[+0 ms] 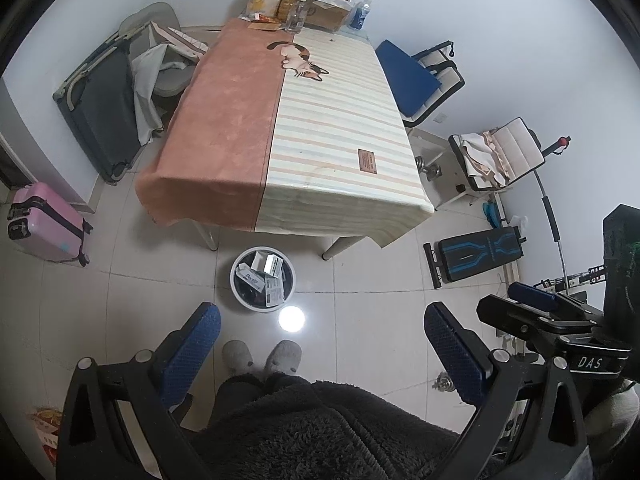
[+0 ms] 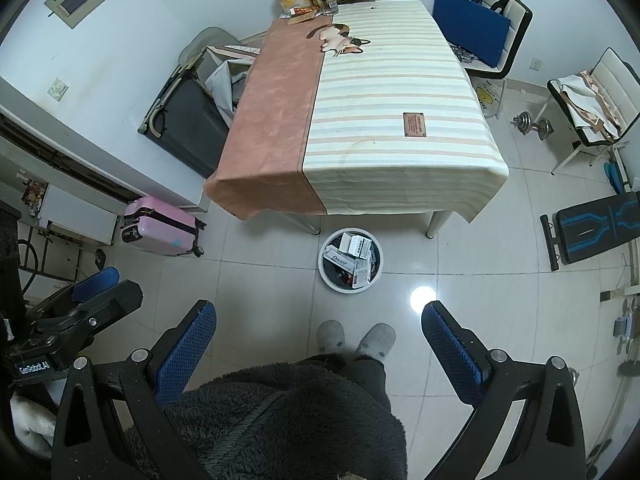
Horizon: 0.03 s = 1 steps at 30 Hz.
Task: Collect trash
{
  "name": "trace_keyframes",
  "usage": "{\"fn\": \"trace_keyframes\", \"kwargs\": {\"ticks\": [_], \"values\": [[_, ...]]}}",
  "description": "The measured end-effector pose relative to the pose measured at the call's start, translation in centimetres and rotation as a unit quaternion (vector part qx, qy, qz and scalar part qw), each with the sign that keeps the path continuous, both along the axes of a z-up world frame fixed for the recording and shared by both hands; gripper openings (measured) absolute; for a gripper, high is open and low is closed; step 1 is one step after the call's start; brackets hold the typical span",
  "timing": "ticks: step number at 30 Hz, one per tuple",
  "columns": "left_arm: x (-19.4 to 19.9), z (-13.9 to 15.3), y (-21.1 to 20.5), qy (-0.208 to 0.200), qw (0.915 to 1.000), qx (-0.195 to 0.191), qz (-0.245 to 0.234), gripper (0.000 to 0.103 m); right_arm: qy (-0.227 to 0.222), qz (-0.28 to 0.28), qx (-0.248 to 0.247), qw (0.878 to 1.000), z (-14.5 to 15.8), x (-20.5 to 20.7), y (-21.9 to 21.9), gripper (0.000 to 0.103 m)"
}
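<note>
Both my tools hang spread and empty over my slippers (image 1: 262, 356): the left gripper (image 1: 320, 330) and the right gripper (image 2: 318, 328) hold nothing. Just beyond my toes, the trash bin (image 2: 335, 285) stands on the tiles at the table's near end, already stuffed with small boxes (image 2: 354, 248). The table (image 1: 340, 152) top looks bare; clutter at its far end may include trash, though I can't tell. I'd approach slowly and check there.
</note>
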<state>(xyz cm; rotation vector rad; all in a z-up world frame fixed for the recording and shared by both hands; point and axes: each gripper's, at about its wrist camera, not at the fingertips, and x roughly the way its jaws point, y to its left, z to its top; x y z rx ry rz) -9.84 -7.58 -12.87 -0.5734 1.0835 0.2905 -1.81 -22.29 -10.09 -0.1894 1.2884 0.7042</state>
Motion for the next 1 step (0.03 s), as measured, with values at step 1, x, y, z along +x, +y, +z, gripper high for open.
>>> {"fn": "trace_keyframes", "kwargs": {"ticks": [1], "values": [[0.07,0.08,0.04,0.0,1.0,0.0,0.0,0.103,0.0,0.0,0.001,1.0,0.03,-0.02,-0.04,0.103]]}}
